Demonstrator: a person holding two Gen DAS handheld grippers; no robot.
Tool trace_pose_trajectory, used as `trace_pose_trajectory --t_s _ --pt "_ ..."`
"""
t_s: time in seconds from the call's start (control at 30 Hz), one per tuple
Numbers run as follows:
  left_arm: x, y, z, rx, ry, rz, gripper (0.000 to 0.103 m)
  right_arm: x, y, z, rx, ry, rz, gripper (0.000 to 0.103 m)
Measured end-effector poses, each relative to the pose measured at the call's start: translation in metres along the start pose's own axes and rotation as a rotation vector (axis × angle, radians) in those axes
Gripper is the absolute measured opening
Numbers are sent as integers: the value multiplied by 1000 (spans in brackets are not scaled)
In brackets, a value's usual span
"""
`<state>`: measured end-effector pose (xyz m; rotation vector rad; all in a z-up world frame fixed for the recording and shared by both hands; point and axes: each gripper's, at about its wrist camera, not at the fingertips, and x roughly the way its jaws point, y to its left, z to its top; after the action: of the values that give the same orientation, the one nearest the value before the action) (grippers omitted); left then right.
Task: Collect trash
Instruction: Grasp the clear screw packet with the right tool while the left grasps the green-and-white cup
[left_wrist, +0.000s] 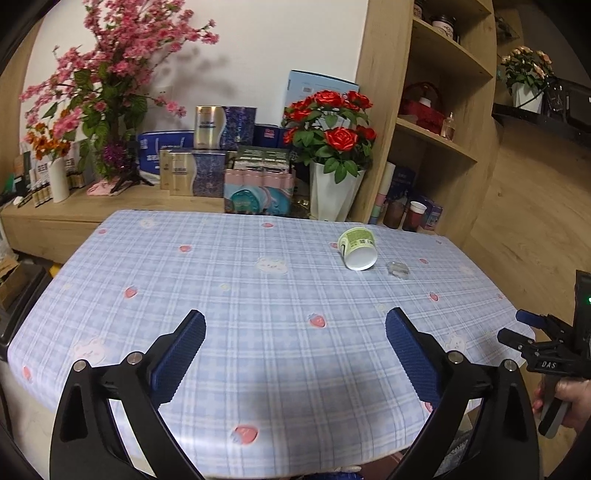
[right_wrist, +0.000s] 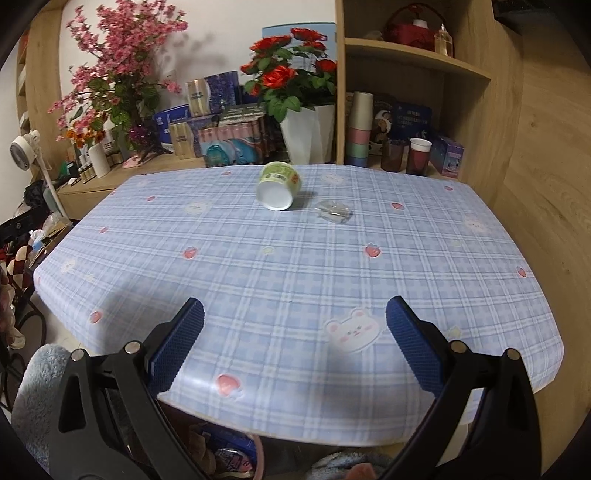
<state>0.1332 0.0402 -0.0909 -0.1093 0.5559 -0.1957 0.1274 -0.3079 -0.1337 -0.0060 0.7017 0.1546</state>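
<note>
In the left wrist view, the left claw (left_wrist: 295, 354) fills the bottom of the frame with its two blue-padded fingers spread wide apart and nothing but blue checked tablecloth between them. The tabletop (left_wrist: 221, 295) runs across the middle of the frame under that cloth, which is printed with strawberries and small bears. In the upper right part of the tabletop a green and white paper cup (left_wrist: 357, 248) lies on its side, its white base turned towards the camera. Just to the right of it, apart from it, lies a small crumpled piece of clear plastic wrap (left_wrist: 398, 268). At the right edge of the frame the right claw (left_wrist: 517, 328) shows from the side, held by a hand (left_wrist: 569, 398) in the lower right corner; its fingers stand apart with nothing between them.

In the right wrist view, the right claw (right_wrist: 295, 343) likewise takes the bottom of the frame, its blue pads wide open over bare cloth. The paper cup (right_wrist: 279, 185) lies in the upper middle, near the far edge of the tabletop (right_wrist: 406, 258), with the clear plastic wrap (right_wrist: 333, 211) just to its lower right, not touching it. Both pieces of trash are well apart from either claw.

Behind the tabletop, a white pot of red roses (left_wrist: 332, 129) stands in the upper middle of the left view.
</note>
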Motion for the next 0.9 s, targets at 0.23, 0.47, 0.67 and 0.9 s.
trace_pose_trajectory --t_s 0.23,0.47,0.67,0.9 --pt "47 -14 12 36 38 -51 96 31 -30 15 61 16 -19 98" --pt "89 -25 26 61 62 -82 96 77 -55 34 98 67 9 97" --pt "123 -26 41 45 74 -85 96 117 -63 52 65 112 -25 97" --pt "159 -22 56 32 93 -70 96 174 -61 83 -28 117 -3 97"
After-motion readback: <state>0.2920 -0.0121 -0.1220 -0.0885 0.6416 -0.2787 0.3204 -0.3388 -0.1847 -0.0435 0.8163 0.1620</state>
